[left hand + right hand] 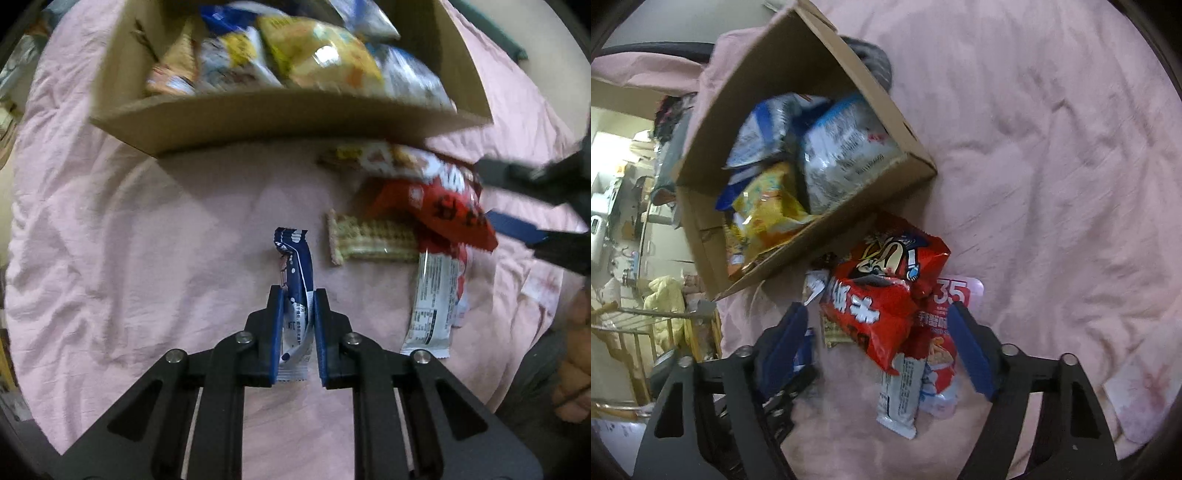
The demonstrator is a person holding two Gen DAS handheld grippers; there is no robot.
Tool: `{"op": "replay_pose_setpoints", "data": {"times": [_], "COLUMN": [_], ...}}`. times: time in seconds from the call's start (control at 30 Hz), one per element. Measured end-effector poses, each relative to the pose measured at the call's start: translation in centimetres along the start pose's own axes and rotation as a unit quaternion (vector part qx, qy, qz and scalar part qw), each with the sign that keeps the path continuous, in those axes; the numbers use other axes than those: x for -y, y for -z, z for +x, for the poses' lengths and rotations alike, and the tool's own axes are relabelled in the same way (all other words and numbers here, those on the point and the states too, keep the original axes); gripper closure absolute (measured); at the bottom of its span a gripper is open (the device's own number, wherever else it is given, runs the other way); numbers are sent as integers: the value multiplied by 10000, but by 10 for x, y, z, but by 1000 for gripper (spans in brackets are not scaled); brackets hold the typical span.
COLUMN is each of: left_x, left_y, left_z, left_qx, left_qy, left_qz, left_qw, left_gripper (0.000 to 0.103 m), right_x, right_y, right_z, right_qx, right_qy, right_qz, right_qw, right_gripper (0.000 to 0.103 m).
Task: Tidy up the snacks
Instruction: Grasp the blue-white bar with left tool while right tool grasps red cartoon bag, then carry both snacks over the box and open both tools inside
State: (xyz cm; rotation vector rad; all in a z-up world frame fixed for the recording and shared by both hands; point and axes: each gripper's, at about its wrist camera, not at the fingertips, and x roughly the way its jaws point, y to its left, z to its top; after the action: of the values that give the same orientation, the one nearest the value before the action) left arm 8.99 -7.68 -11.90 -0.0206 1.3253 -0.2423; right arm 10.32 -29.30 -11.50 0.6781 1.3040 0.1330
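Snacks: one blue packet [295,280] clamped in left tool [298,295]; one box [280,118].

Left gripper [298,295] clamps blue snack packet [293,266] before cardboard box [280,118]

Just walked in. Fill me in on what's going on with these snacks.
A person is sorting snacks on a pink bedsheet into a cardboard box already holding several packets. The left gripper is shut on a blue and white snack packet. The right gripper is open around a red snack bag, which lies on a small pile beside the box, not yet gripped.
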Motion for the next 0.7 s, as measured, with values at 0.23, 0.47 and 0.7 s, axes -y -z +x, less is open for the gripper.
{"op": "replay_pose_setpoints", "data": {"times": [0.23, 0.47, 0.7], "left_x": [-24, -46, -51], "left_y": [-3, 0, 2], "left_z": [-34, -39, -48], "left_qx": [468, 442, 561], "left_qy": [51, 91, 14], "left_qz": [-311, -631, -621], "left_qw": [9984, 9970, 9965], "left_gripper": [90, 90, 90], "right_x": [-22, -20, -4], "right_y": [-3, 7, 22], "right_z": [32, 3, -27], "right_qx": [-278, -11, 207], "right_qy": [376, 171, 195], "right_qz": [-365, -643, -882], "right_qw": [9982, 9978, 9957], "right_gripper": [53, 68, 69]}}
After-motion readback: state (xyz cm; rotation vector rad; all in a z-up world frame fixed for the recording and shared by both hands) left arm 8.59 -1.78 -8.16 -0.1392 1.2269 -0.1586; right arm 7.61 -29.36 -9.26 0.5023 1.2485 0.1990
